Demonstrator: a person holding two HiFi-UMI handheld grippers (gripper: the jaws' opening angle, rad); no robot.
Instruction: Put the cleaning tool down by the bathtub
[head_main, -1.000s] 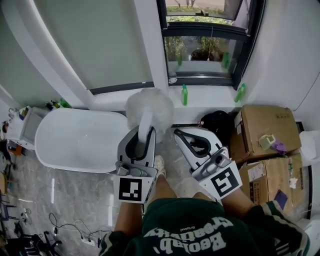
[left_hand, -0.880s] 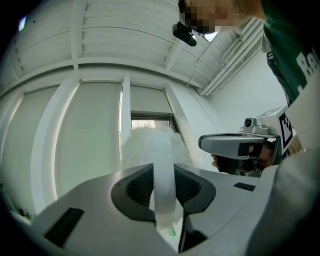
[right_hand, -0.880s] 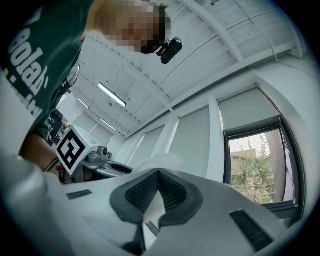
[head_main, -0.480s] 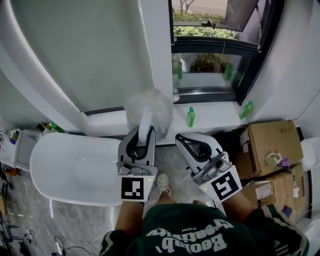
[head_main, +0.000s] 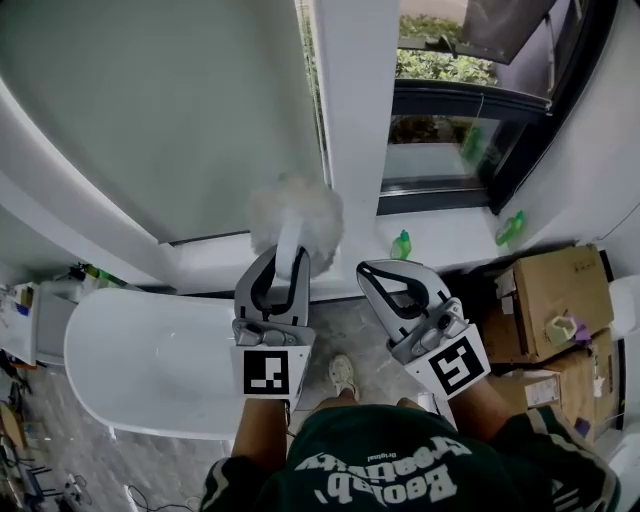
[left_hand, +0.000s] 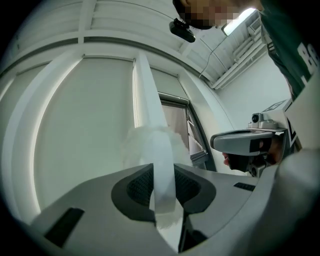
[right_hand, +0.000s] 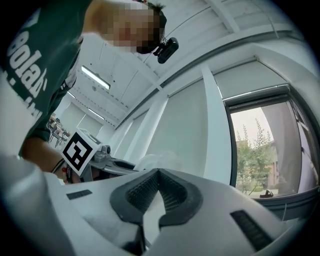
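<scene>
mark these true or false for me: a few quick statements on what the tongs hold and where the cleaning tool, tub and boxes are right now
1. The left tongs are shut on the handle of the fluffy white cleaning tool. True.
2. The right tongs hold a green bottle. False: they are shut on nothing, and a green bottle stands on the sill.
3. The cleaning tool lies inside the bathtub. False: it is held up in the air by the left tongs.
4. Cardboard boxes sit at the right of the head view. True.
</scene>
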